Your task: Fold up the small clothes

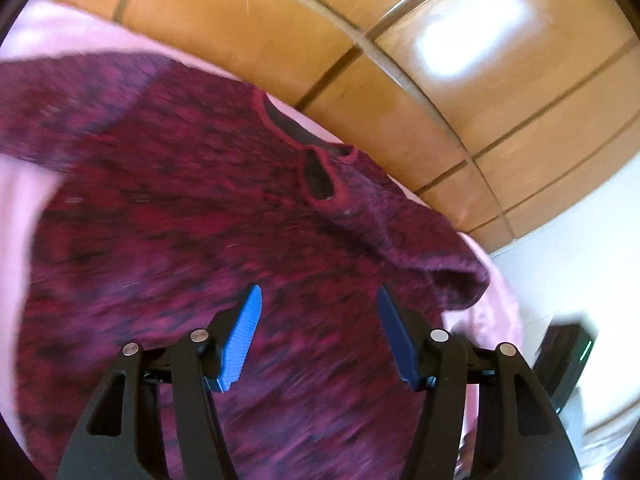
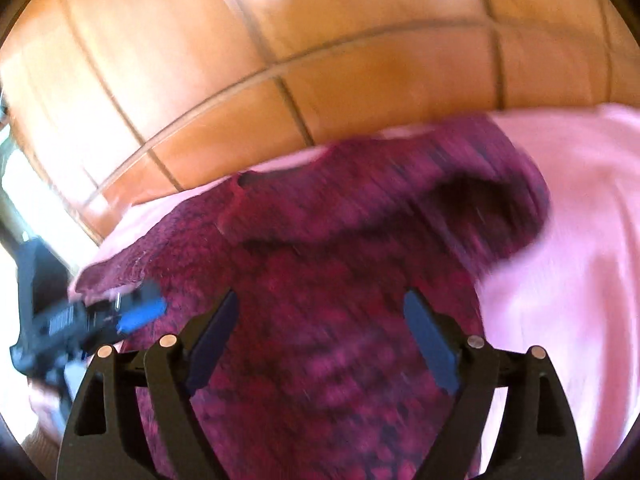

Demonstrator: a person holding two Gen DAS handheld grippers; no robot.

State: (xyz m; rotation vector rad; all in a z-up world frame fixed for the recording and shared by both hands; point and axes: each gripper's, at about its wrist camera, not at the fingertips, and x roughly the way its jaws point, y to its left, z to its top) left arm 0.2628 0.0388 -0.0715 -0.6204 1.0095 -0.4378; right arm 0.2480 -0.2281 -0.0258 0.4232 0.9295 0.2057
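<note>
Maroon knit sweater (image 1: 224, 240) spread face-up on pink cloth (image 1: 28, 216); pink cloth covering the supporting surface, nature of that surface not determinable. Neckline (image 1: 316, 160) with dark inner lining and short front slit visible, pointing toward wooden panelling (image 1: 460, 92) behind. One sleeve (image 1: 52, 104) stretched out flat to the left in the left wrist view. Other sleeve (image 2: 472, 208) folded inward over the chest in the right wrist view, forming a raised hump with a dark hollow beneath. Both views motion-blurred; fine knit detail not readable.

Left tool (image 1: 318, 300): jaws moderately apart, blue pads clear of the fabric, nothing between them, hovering over the lower body of the sweater. Same tool (image 2: 132, 314) seen from the right wrist camera at the sweater's left edge, near the shoulder; contact with the fabric not determinable through blur.

Right tool (image 2: 320, 306): jaws wide apart, nothing gripped, sweater fabric lying below and between the pads without being pressed. Positioned above the sweater body, just below the folded sleeve.

Dark device (image 1: 568, 360) with a green light at the right edge of the left wrist view, beyond the cloth; identity unclear.
</note>
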